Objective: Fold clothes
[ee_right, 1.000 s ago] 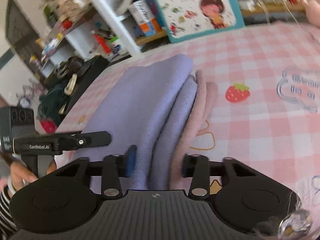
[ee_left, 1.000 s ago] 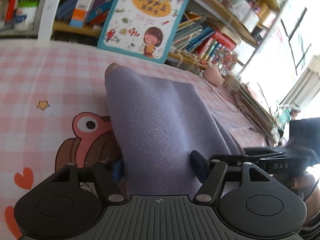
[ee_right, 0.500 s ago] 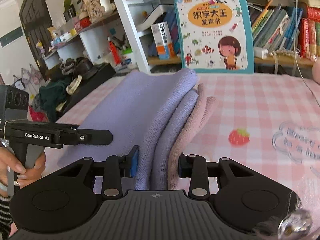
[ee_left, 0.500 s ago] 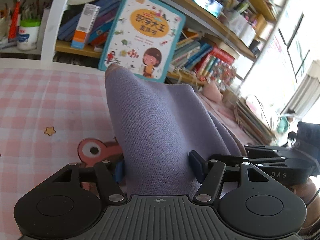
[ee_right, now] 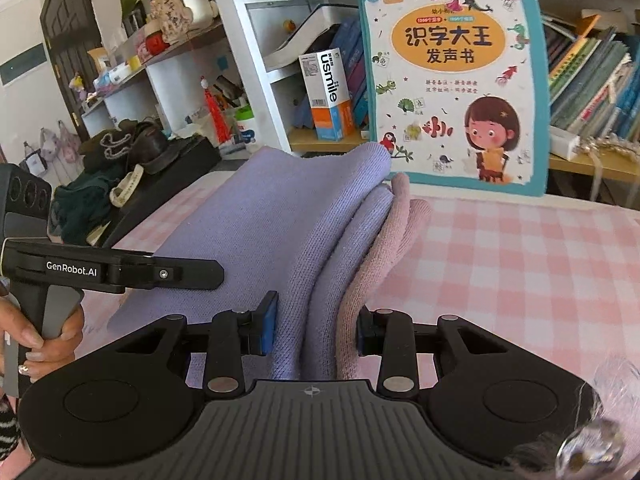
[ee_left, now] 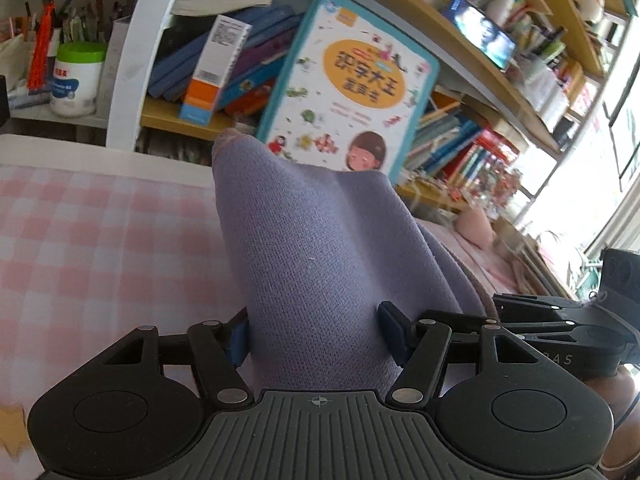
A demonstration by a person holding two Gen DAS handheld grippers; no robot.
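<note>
Both claws, L (ee_left: 316, 334) & R (ee_right: 316, 330), angled down, clamping folded garment (ee_right: 280, 216).

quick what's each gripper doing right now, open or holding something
left gripper: shut on the purple garment, a thick bunch of it between the jaws.
right gripper: shut on the purple garment's folded edge, pink lining included.

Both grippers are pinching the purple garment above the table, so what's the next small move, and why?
Probably carry it forward and lay it down over the checked cloth. The left gripper and right gripper each clamp the garment, bunched in layers and lifted, so the fold is unfinished.
</note>
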